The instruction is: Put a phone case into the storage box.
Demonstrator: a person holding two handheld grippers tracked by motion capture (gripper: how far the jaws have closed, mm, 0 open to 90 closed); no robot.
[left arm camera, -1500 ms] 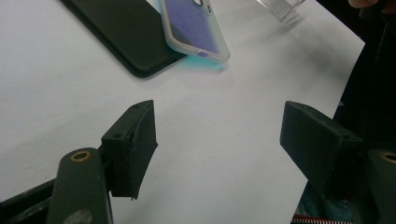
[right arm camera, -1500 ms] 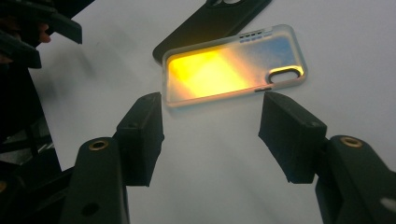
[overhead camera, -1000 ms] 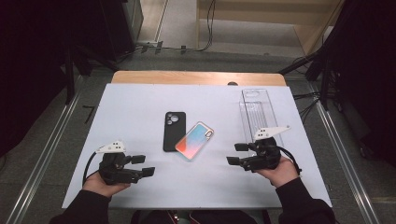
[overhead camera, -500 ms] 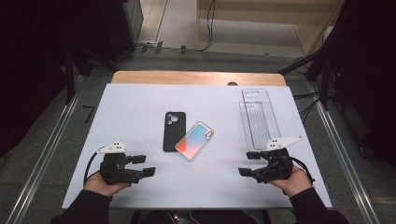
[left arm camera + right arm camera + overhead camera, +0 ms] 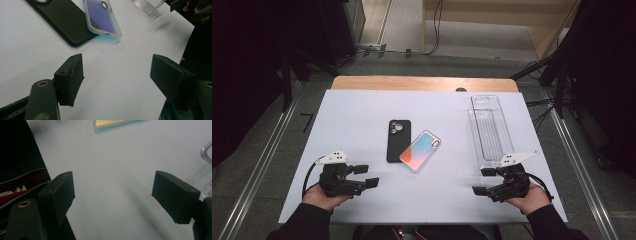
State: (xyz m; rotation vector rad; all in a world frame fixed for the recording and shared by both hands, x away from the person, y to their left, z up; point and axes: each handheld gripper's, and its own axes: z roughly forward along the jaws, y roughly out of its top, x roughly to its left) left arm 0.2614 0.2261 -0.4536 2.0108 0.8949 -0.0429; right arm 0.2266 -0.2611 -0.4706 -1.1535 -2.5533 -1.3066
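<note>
between claws: black case [image 5: 398,140] under iridescent case [image 5: 421,150]; clear tray [image 5: 490,132] rt.

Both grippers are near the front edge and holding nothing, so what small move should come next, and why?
Probably bring the left gripper forward toward the black phone case. Its fingers are open with only bare table between them, and the colourful phone case leans on the black one's edge. The right gripper is open too, beside the clear tray.
</note>
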